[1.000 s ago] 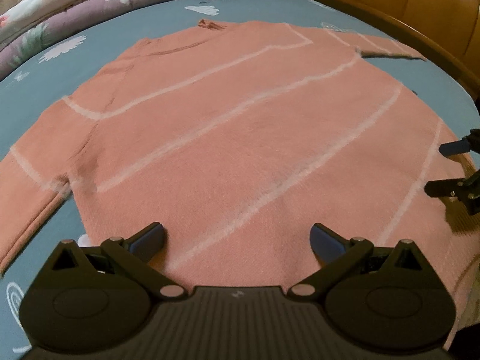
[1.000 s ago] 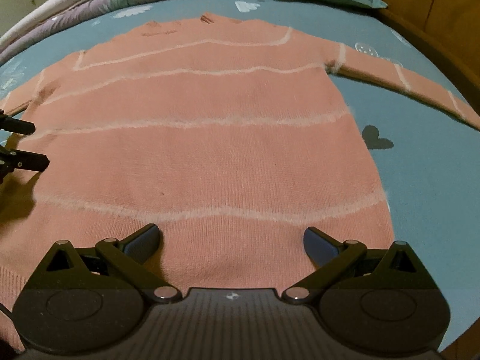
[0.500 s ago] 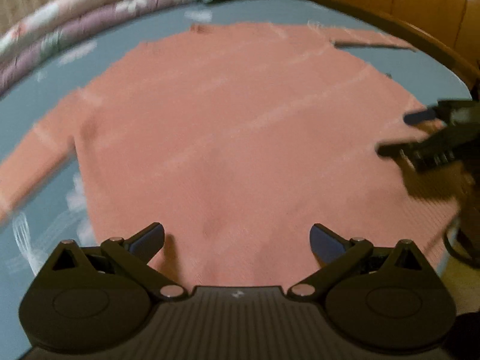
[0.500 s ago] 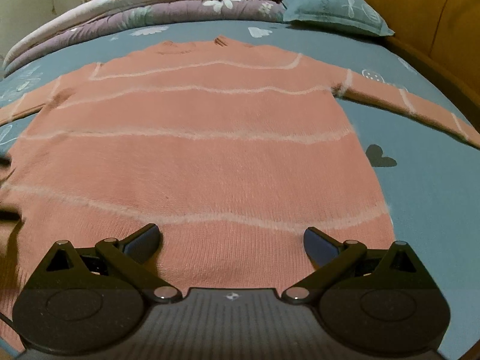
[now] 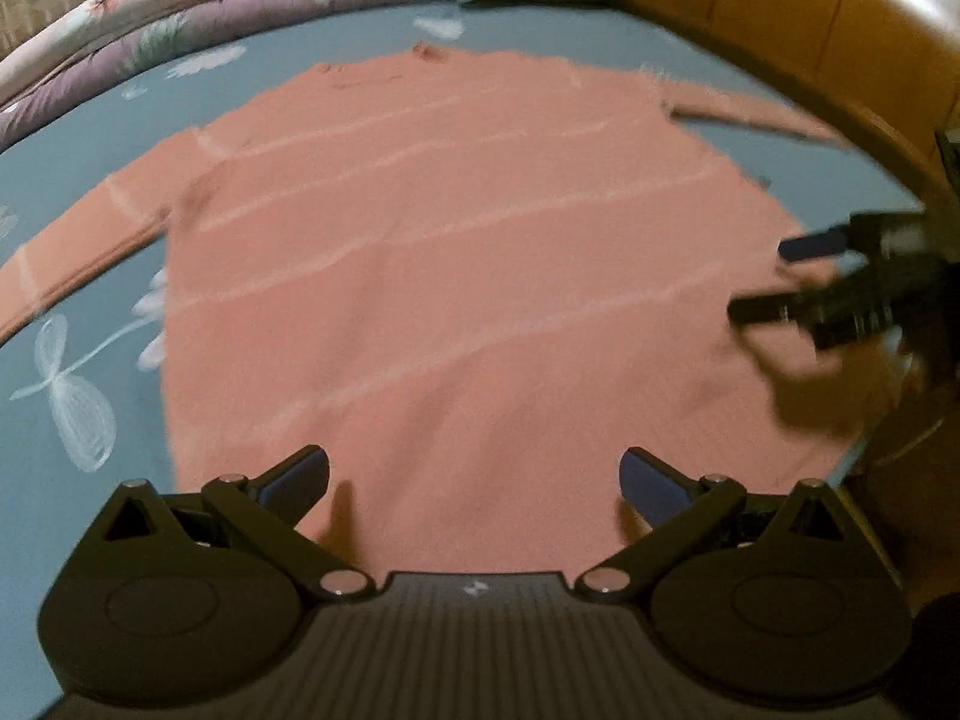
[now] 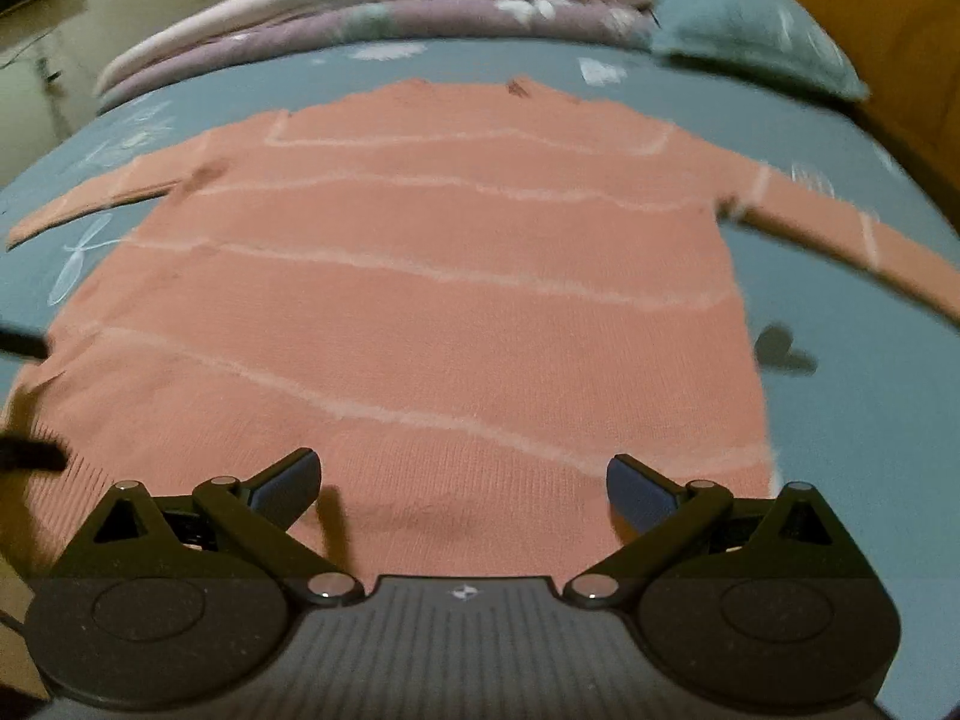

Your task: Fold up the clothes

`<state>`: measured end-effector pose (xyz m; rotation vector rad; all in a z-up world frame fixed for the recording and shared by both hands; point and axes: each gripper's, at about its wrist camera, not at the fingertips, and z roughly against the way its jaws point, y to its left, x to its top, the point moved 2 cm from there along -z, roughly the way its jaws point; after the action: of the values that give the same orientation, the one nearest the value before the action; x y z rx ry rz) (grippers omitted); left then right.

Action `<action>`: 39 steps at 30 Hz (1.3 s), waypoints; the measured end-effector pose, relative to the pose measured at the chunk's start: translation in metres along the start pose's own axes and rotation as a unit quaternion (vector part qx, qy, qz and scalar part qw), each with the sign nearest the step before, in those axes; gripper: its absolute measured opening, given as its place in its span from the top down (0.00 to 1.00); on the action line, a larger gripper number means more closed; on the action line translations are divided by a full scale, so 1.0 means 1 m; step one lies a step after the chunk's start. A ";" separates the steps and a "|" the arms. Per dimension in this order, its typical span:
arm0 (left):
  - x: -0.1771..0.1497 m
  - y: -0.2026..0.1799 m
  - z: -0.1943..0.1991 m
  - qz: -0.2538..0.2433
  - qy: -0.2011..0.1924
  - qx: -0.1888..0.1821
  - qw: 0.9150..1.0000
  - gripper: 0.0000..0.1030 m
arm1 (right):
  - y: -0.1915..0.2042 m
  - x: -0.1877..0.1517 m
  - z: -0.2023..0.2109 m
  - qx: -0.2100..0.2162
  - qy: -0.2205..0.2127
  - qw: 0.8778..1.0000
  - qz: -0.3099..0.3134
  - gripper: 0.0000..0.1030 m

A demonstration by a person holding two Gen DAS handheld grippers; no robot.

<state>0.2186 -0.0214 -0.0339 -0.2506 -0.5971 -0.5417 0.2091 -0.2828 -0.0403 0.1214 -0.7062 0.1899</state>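
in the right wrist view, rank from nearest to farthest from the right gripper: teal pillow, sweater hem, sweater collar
1. sweater hem, directly under the open right gripper
2. sweater collar, far end of the sweater, centre
3. teal pillow, beyond the collar, upper right

Both views motion-blurred; stripe edges on the sweater point(image 5: 456, 276) smear, knit texture unreadable in the left wrist view.

Right gripper point(image 5: 774, 279), seen to the right of the left gripper point(image 5: 474, 474), is heavily smeared; its body runs off the frame edge, and contact with the fabric cannot be told.

In the right wrist view, only two dark fingertips point(image 6: 24, 345) of the left gripper enter at the far left; the rest is cut off.

Sweater hem passes under the right gripper's body, hidden. Right sleeve point(image 6: 888, 252) runs out of frame; cuff not seen.

Prints on the bed sheet point(image 6: 870, 420) too blurred to identify.
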 end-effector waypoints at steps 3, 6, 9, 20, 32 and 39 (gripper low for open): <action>0.005 -0.003 -0.026 0.047 0.023 -0.036 0.998 0.01 | -0.005 -0.007 -0.003 0.007 0.022 0.999 0.031 0.00; -0.003 -0.007 -0.026 0.060 0.027 -0.028 0.997 0.01 | -0.009 -0.015 -0.006 0.015 0.042 0.997 0.062 0.00; -0.008 -0.004 -0.019 0.081 0.052 -0.024 0.995 0.01 | -0.021 -0.031 0.004 0.045 0.032 0.996 0.070 0.00; 0.037 -0.022 -0.048 0.078 0.041 -0.021 0.996 0.01 | -0.008 0.000 -0.020 0.095 0.026 0.988 0.118 0.00; 0.070 0.002 -0.045 0.099 0.021 0.019 0.995 0.01 | -0.025 -0.016 -0.012 0.107 0.032 0.985 0.131 0.00; 0.098 0.037 -0.083 0.193 -0.016 -0.004 0.981 0.01 | -0.020 -0.013 -0.015 0.096 0.033 0.988 0.120 0.00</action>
<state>0.3452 -0.0619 -0.0448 -0.3736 -0.5607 -0.1662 0.2131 -0.3011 -0.0615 0.2128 -0.6337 0.4916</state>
